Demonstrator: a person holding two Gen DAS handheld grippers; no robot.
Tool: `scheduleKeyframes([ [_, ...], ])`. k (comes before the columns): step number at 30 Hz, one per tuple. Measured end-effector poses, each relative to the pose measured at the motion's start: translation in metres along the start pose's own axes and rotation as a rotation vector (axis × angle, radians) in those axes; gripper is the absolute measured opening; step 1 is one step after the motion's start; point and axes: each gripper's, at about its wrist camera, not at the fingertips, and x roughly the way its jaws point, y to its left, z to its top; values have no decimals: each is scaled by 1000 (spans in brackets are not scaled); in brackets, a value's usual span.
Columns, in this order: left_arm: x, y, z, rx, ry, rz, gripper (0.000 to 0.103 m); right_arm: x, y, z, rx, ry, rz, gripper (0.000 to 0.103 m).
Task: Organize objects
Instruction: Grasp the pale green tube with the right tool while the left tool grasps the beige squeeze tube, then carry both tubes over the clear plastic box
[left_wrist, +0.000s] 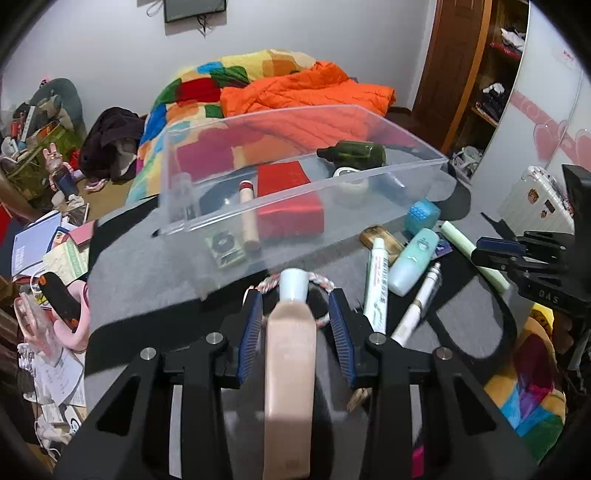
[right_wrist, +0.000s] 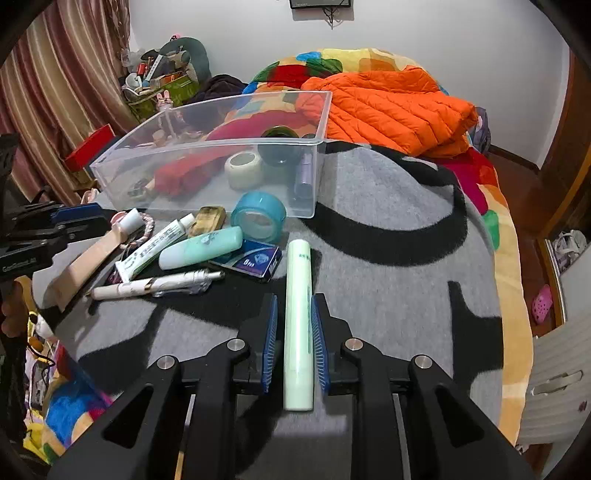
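Left hand-held gripper (left_wrist: 295, 317), its blue ribbed pads standing apart with a gap on each side, frames a beige squeeze bottle with a white cap (left_wrist: 290, 354) that lies lengthwise between them, cap pointing toward a clear plastic storage bin (left_wrist: 406, 206) on the grey-and-black blanket (left_wrist: 147, 277) covering the bed. Right hand-held gripper (right_wrist: 293, 343) is clamped on a pale green slender tube (right_wrist: 298, 325), which runs straight out ahead along the fingers. Between the two tools lies a loose cluster: a white toothpaste tube (right_wrist: 151, 247), a mint-green bottle (right_wrist: 201, 253), a white pen-shaped applicator (right_wrist: 155, 286), a dark blue flat packet (right_wrist: 251, 260), a roll of blue tape (right_wrist: 258, 218) just beside the bin's near wall, and a small brown bar (right_wrist: 208, 219). Inside the bin rest a red box (left_wrist: 290, 195), a roll of whitish tape (right_wrist: 243, 171), a dark green bottle (left_wrist: 354, 153) and a cream cylinder with a red end (left_wrist: 247, 218). An orange quilted jacket (right_wrist: 388, 107) is heaped behind.
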Motion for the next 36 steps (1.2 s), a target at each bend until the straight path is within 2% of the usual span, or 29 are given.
scheduleKeyframes([
  [5, 22, -2, 6, 17, 50, 3, 38, 13, -3, 0, 15, 21, 10, 17],
  [8, 38, -1, 5, 12, 101, 1, 37, 13, -4, -2, 23, 5, 15, 17],
  [10, 41, -2, 4, 18, 94, 9, 35, 13, -2, -4, 21, -4, 11, 17],
  [11, 40, -4, 3, 25, 94, 14, 29, 12, -2, -4, 17, -8, 9, 16],
  [15, 32, -7, 2, 39, 69, 39, 23, 6, -1, -5, 17, -30, 11, 14],
  [19, 11, -3, 0, 13, 23, 32, 20, -11, -1, -1, 24, -76, 20, 14],
  [22, -9, 7, 0, -58, -26, 0, 20, -26, 1, 6, 23, -116, 32, 14],
  [27, -51, 19, 0, -127, -139, 16, 20, -49, 6, 24, 20, -185, 56, 14],
  [31, -89, 22, 4, -129, -237, 72, 20, -64, 16, 38, 8, -242, 69, 14],
  [36, -127, 27, 13, -145, -339, 66, 19, -75, 28, 58, -5, -297, 81, 14],
])
